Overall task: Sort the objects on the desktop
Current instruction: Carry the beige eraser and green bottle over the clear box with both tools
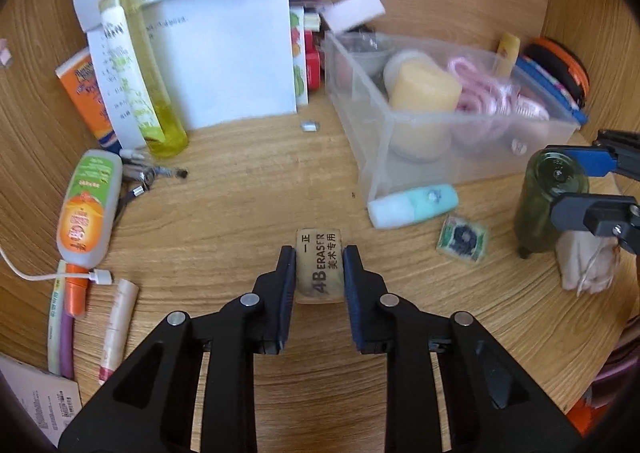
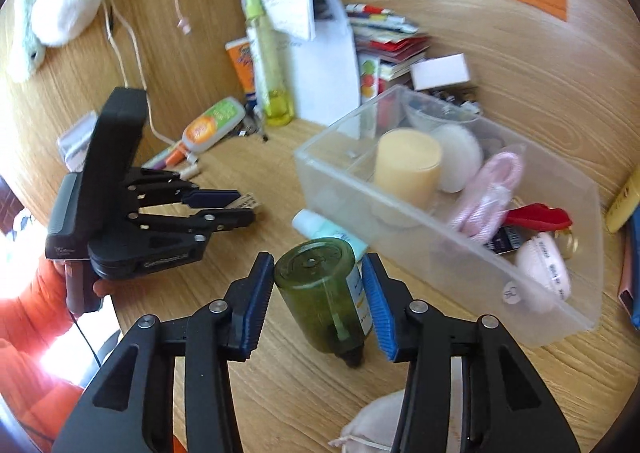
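My left gripper [image 1: 319,259] is shut on a tan 4B eraser [image 1: 320,267] just above the wooden desk; it also shows in the right wrist view [image 2: 236,205]. My right gripper [image 2: 318,273] has its blue pads around a dark green bottle [image 2: 326,293], which points base-forward; the same grip shows in the left wrist view [image 1: 568,189]. A clear plastic bin [image 1: 404,149] stands beyond both, holding a yellow candle [image 1: 424,93], a pink cable [image 1: 480,101] and other small items. A mint tube [image 1: 414,205] lies against the bin's near corner.
A tall yellow spray bottle [image 1: 132,61], white papers [image 1: 224,53], an orange tube [image 1: 86,93] and an orange-green tube [image 1: 88,209] crowd the left. Pens [image 1: 66,317] and a white cable [image 1: 60,275] lie nearby. A green packet [image 1: 464,239] and cloth pouch [image 1: 588,265] sit right.
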`<action>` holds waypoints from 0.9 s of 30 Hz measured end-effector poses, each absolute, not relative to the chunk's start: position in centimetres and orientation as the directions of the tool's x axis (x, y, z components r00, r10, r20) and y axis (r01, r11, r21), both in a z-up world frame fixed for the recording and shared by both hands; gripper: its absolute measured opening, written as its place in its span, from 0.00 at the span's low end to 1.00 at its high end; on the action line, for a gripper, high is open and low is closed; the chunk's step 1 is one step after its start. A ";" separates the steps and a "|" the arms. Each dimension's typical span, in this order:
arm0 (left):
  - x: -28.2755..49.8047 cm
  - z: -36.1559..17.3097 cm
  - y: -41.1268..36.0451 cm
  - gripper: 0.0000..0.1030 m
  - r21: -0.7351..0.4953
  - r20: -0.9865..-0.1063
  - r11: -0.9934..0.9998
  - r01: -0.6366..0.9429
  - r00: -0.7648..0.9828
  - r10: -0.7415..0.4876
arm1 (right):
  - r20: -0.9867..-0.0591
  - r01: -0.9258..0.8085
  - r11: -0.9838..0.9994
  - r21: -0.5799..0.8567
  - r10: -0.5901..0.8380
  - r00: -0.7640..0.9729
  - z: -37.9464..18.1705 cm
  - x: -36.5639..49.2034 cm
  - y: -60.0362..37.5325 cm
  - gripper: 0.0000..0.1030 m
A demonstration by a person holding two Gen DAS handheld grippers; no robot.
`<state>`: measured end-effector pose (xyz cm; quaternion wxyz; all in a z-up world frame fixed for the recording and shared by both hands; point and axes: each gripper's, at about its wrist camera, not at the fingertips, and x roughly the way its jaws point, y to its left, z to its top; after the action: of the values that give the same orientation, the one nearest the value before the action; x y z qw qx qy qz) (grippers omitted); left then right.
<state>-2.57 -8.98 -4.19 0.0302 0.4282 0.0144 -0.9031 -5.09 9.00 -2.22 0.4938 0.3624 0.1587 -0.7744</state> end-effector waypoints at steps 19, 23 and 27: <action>-4.3 2.3 -7.9 0.23 -0.068 -0.645 -0.996 0.056 -0.764 0.001 | -0.536 0.817 -0.564 0.120 -0.730 -0.424 5.2 -8.3 13.5 0.40; -5.6 3.0 -7.3 0.23 -0.068 -0.636 -0.997 0.041 -0.772 0.011 | -0.520 0.801 -0.587 0.119 -0.724 -0.454 5.7 -9.6 13.4 0.41; -7.1 3.2 -6.8 0.23 -0.072 -0.640 -0.997 0.032 -0.768 0.022 | -0.517 0.785 -0.603 0.143 -0.722 -0.460 5.5 -11.3 13.1 0.40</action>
<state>-7.10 -6.80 3.17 0.0027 0.3403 0.0394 -0.9395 -11.31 13.11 5.50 0.4420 0.2735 0.0578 -0.8523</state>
